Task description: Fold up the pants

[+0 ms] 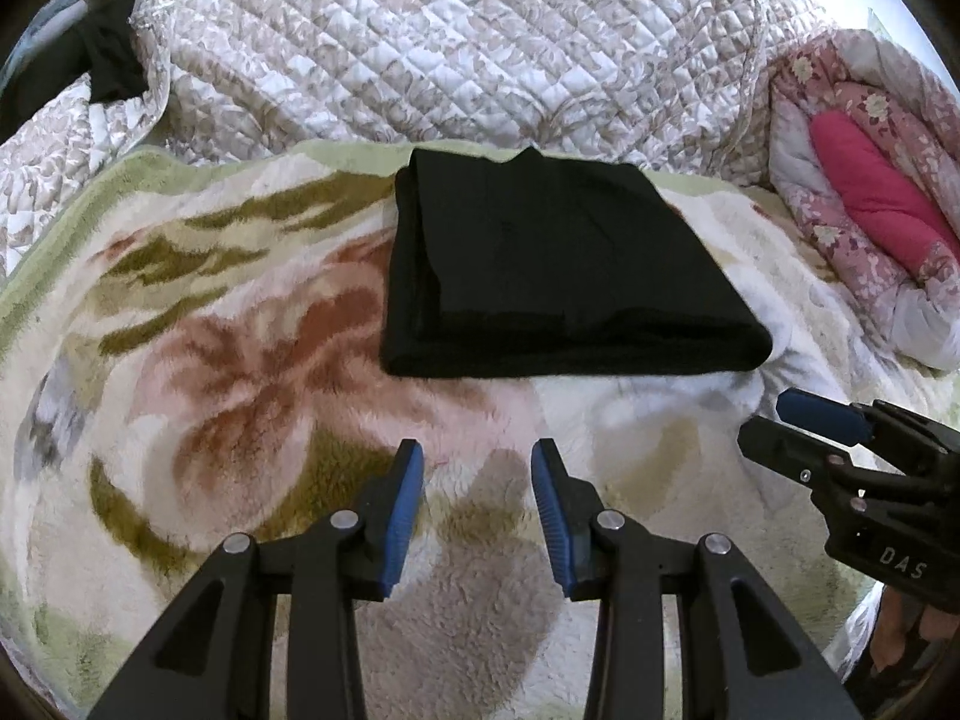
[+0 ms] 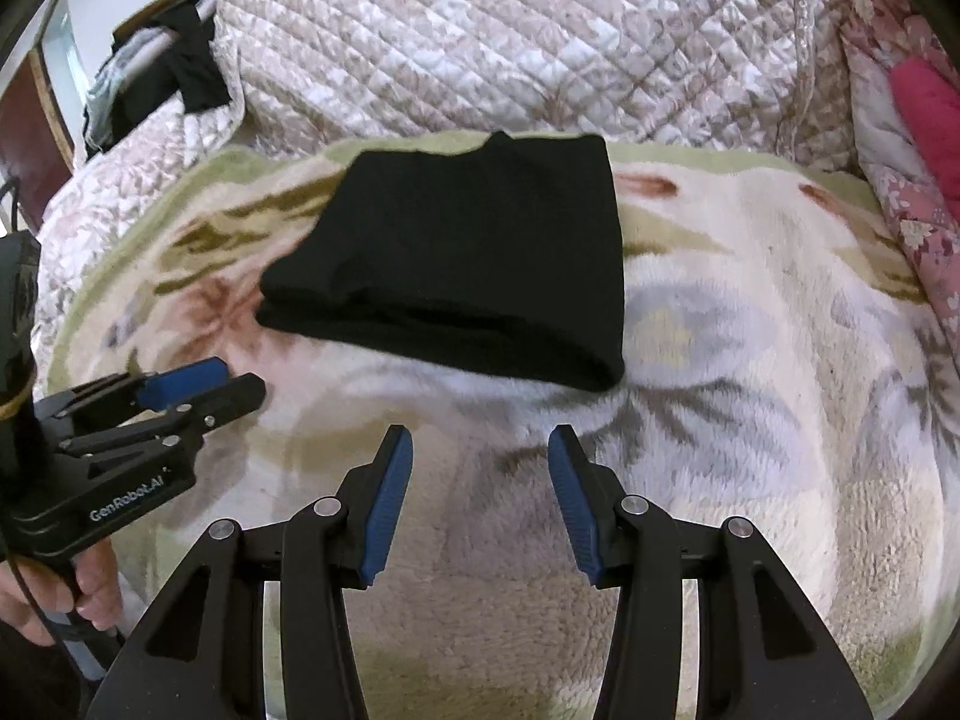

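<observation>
The black pants (image 1: 540,264) are seen folded into a compact, roughly rectangular stack, lying flat on a fleece blanket (image 1: 252,372) printed with large flowers in pink, olive and grey. The stack is placed toward the far part of the blanket, close to its pale green border, with its thick folded edge turned toward the cameras. The left gripper (image 1: 477,456) is held above bare blanket on the near side of the pants, apart from them; its blue-padded jaws are parted, and nothing is caught between them. The right gripper (image 2: 480,441) is held likewise, just beside the left one, its jaws spread slightly wider and also empty; only the blanket's pile is seen through the gap. In the right wrist view part of a hand (image 2: 57,594) is seen around the left gripper's handle. Behind the blanket a quilted bedspread (image 1: 456,36) in white and beige is heaped up, a pink floral quilt (image 1: 864,180) is bundled at the right, and a dark garment (image 2: 180,66) is draped over a rail at the far left.
</observation>
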Tool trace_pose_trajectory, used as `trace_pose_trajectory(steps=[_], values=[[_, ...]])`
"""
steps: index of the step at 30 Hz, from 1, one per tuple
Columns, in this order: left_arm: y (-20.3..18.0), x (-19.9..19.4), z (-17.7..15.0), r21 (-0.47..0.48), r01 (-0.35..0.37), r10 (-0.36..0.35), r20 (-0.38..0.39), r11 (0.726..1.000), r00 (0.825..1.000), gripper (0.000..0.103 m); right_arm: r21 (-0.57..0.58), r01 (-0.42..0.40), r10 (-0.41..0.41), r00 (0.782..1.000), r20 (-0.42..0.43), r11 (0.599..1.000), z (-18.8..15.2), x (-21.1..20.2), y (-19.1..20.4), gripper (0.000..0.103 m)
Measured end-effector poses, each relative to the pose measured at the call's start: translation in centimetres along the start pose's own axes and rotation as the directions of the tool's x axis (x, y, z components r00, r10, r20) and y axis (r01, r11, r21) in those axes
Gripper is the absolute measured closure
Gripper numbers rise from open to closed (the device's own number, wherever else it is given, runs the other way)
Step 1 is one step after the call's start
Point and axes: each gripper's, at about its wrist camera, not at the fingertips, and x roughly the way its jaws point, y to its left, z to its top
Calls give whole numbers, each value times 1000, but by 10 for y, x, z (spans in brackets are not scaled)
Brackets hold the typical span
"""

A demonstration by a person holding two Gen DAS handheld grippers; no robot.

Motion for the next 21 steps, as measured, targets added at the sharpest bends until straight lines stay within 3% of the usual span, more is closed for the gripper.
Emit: trace_pose_trajectory(steps=[21], values=[[-6,9,-4,41,-24,24,1,999,1000,54,-2,22,-22,999,-42,1000,0,16,-3,54]])
